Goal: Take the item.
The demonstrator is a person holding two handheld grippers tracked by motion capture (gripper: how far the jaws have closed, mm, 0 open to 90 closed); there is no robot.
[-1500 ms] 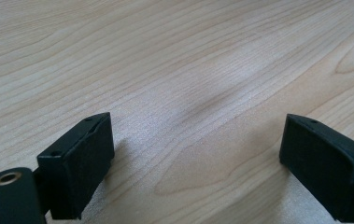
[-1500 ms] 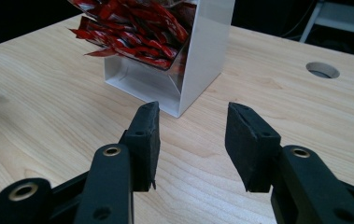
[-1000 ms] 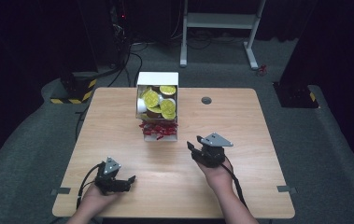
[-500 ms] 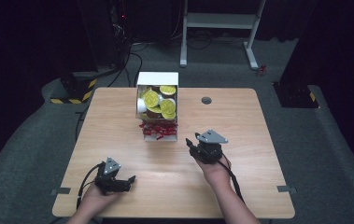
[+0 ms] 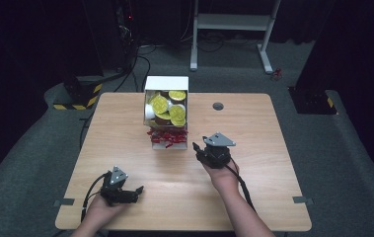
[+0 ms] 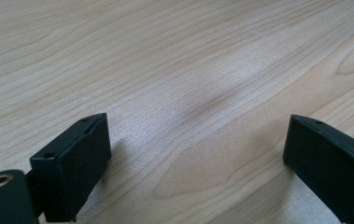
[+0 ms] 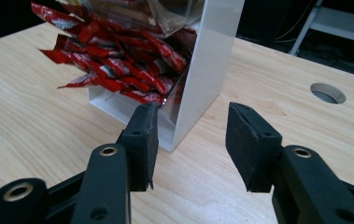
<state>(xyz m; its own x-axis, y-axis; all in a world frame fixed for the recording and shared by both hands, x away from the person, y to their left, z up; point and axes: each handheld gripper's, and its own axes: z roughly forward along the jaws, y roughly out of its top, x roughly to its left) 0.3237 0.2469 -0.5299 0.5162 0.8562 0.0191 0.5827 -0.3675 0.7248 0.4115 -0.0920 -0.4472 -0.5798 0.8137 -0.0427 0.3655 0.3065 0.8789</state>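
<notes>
A white dispenser box (image 5: 167,83) stands at the table's far middle, its top holding several round yellow-lidded cups (image 5: 160,104) and its bottom tray several red sachets (image 5: 167,136). My right gripper (image 5: 197,149) sits just right of the tray, open and empty. In the right gripper view its jaws frame the box's white corner (image 7: 201,70), with the red sachets (image 7: 118,65) up to the left. My left gripper (image 5: 136,190) rests near the front left edge, open, nothing but bare wood (image 6: 188,93) between its fingers (image 6: 72,163).
A round cable hole (image 5: 218,105) lies in the wooden table (image 5: 273,173) right of the box; it shows too in the right gripper view (image 7: 328,92). Beyond the far edge stand a white desk frame (image 5: 234,22) and dark equipment. Grey carpet surrounds the table.
My right gripper has crept left and a little forward toward the sachet tray. The left gripper has stayed put.
</notes>
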